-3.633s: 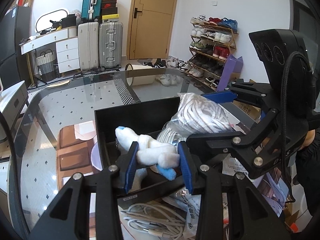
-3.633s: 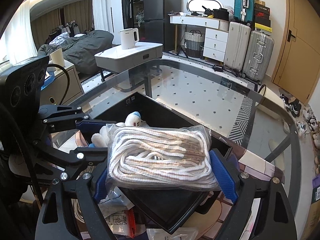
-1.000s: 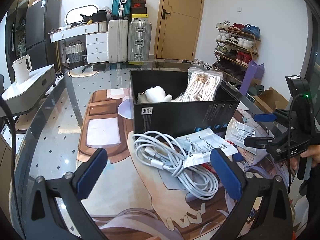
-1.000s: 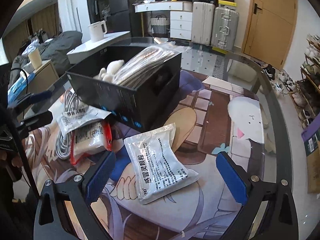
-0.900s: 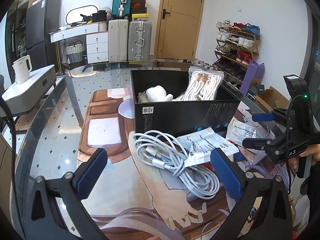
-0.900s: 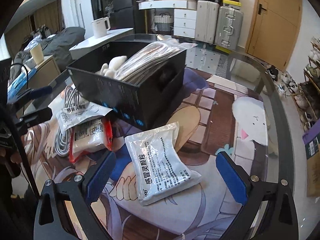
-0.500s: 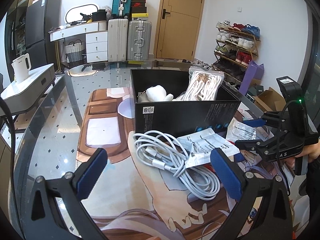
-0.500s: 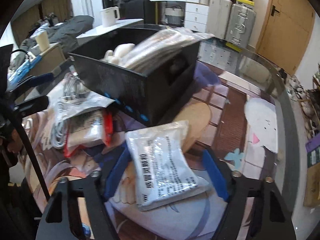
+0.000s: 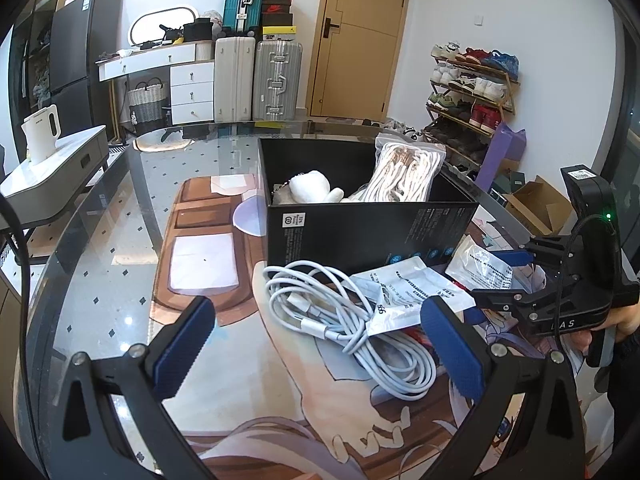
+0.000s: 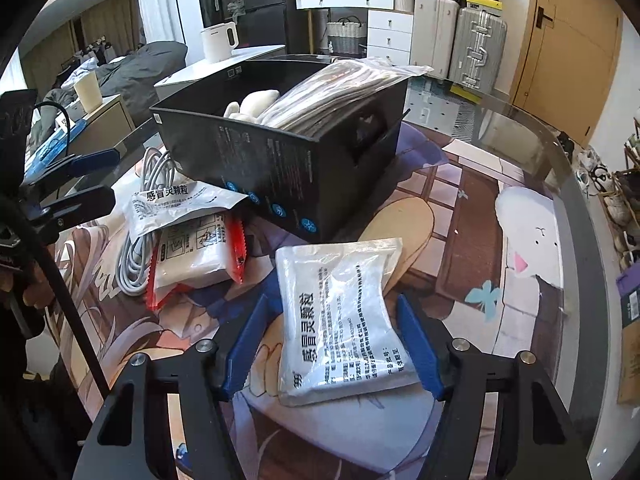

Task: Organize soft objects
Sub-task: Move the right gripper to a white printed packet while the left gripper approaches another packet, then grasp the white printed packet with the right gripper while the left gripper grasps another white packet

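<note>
Beside the black box (image 10: pixel 280 168), cable coil (image 9: pixel 352 328) and packets (image 10: pixel 188 248) crowd.

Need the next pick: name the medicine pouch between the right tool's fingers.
The lone white pouch, between the right tool fingers; the other white pouch overlaps the cable.

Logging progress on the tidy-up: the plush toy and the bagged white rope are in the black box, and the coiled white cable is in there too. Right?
Not quite. The plush toy and bagged white rope are in the black box, but the left wrist view shows the coiled white cable lying on the table mat in front of it.
</note>
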